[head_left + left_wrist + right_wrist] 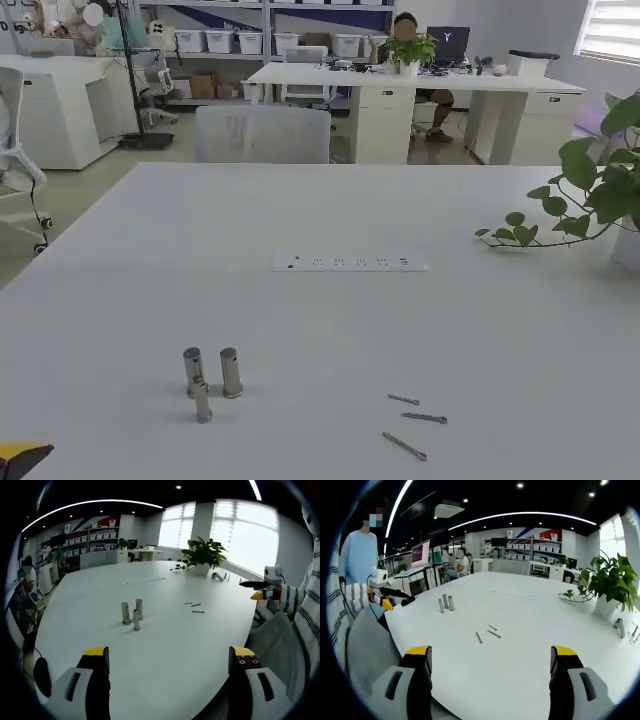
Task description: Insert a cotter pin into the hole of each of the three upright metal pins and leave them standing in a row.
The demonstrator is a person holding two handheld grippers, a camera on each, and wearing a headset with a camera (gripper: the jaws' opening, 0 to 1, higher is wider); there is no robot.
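Three upright metal pins (212,380) stand close together in a small cluster on the white table (330,330), near its front left. Three loose cotter pins (415,422) lie flat to their right. In the left gripper view, the metal pins (133,614) stand well ahead of my open left gripper (169,655), with the cotter pins (195,607) further right. My right gripper (490,652) is open and holds nothing; the cotter pins (488,633) lie ahead of it, the metal pins (446,603) beyond. A yellow-and-black fingertip (20,458) shows at the bottom left of the head view.
A white power strip (349,263) lies mid-table. A potted plant (590,190) trails leaves over the right edge. A grey chair (262,133) stands at the far edge. Desks, shelves and people are in the background.
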